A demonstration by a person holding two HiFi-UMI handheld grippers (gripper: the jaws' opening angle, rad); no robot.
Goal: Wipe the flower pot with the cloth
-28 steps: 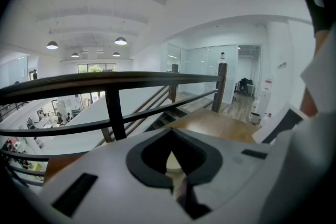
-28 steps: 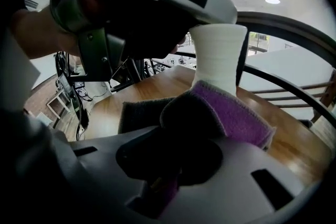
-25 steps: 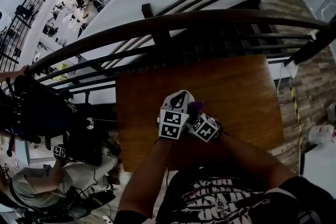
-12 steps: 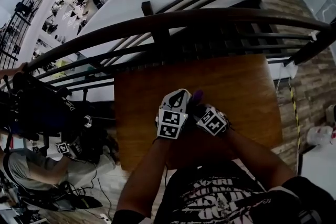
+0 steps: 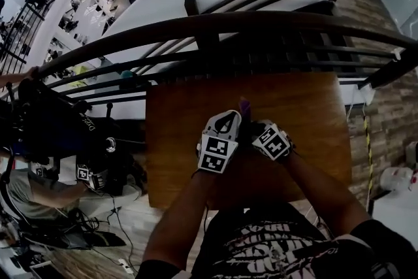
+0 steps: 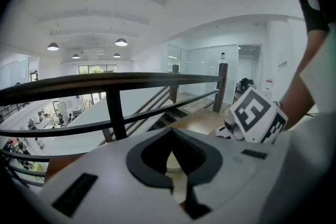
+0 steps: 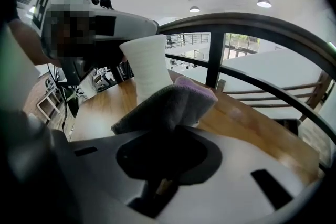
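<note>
A white flower pot [image 7: 146,63] stands upright on the wooden table [image 5: 176,140]. My left gripper [image 5: 228,117] is shut on it from above, and its white body hides the pot in the head view. Between that gripper's own jaws only a cream sliver of the pot [image 6: 174,164] shows. My right gripper [image 5: 253,129] sits just to the right of the left one, shut on a grey and purple cloth [image 7: 170,102]. The cloth lies against the pot's side, and its purple tip [image 5: 245,104] pokes out beyond the grippers.
A dark curved railing [image 5: 215,29] runs along the table's far edge, with stairs and a lower floor beyond it. The table's left edge drops to a floor where a person [image 5: 39,196] sits among dark equipment and cables. Bare wood lies on both sides of the grippers.
My right gripper has slid to the right and a little farther from me, carrying the cloth along the pot. The left gripper has stayed in place.
</note>
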